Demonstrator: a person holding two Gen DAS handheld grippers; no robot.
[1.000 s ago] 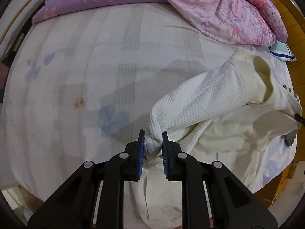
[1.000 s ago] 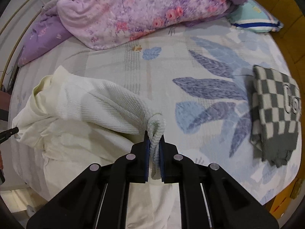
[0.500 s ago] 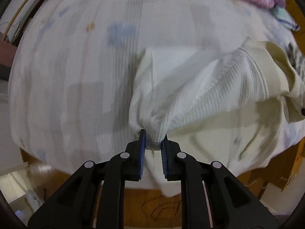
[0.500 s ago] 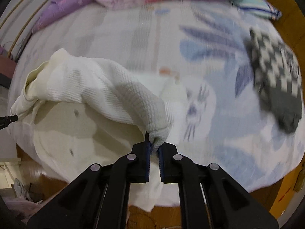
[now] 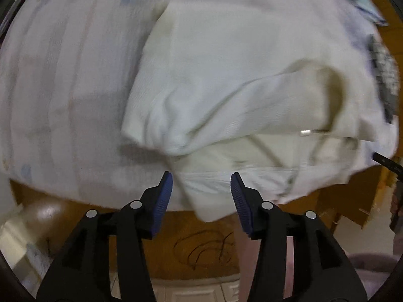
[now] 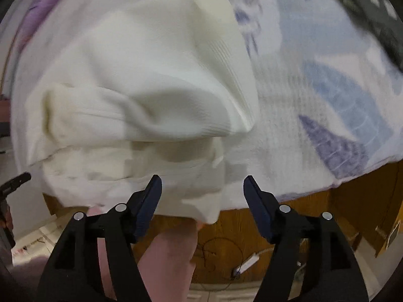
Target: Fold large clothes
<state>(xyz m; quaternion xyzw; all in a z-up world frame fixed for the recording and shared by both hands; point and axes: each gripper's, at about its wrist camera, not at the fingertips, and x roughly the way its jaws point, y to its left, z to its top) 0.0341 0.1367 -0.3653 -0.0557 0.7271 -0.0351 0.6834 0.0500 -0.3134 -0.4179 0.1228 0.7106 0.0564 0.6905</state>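
1. Both tongs are letting go: a second ago each was pinching a bunched corner of the garment (image 5: 226, 80) over the bed (image 5: 58, 80); now that fold is lying dropped near the bed's front edge.
2. Left tongs (image 5: 201, 186) are spreading, pads clear of the cloth, nothing between them but the hem hanging below.
3. Right tongs (image 6: 202, 188) are opening wider too, released, hovering just off the garment (image 6: 141, 80).
4. Garment is lying doubled over itself, its lower edge spilling over the bed's edge.
5. To finish well, I judge: be backing straight off so the pads are not dragging the top layer, then be checking that the edges are lining up.
6. Checked cloth (image 6: 367, 7) is sitting well apart.
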